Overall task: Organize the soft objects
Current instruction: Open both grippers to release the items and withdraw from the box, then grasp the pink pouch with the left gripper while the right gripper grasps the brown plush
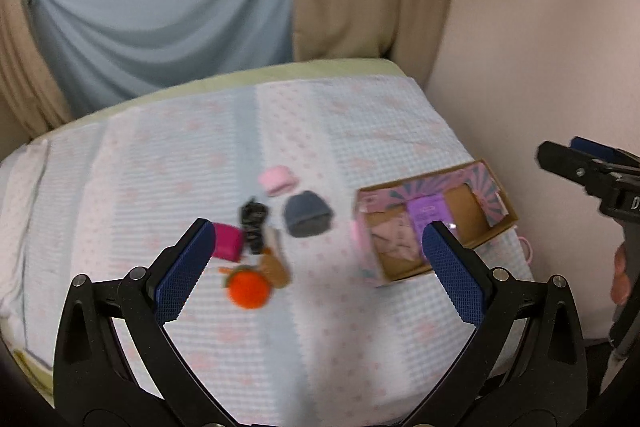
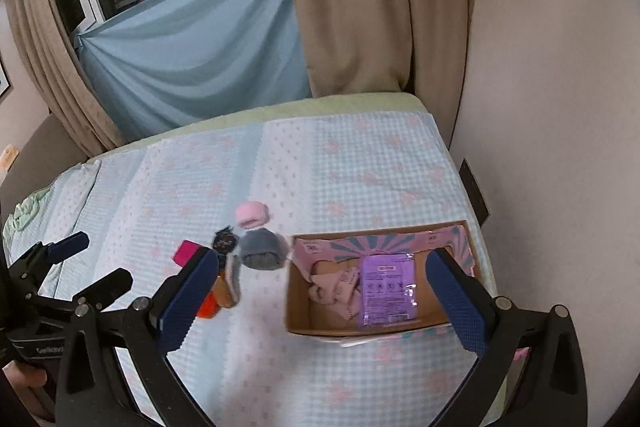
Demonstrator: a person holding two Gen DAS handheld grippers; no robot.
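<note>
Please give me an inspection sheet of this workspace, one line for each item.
Surface: bed with a blue-and-pink checked cover, lying flat.
Job's things: pink piece, grey piece, black piece, magenta piece, tan piece and orange piece lie in a loose group on the cover. Cardboard box is open and holds pink cloth and a purple packet.
Clutter: nothing seen.
Grippers: left gripper and right gripper are both open, empty, above the bed.
Cables: nothing seen.
Surroundings: beige curtains, blue sheet, wall.
</note>
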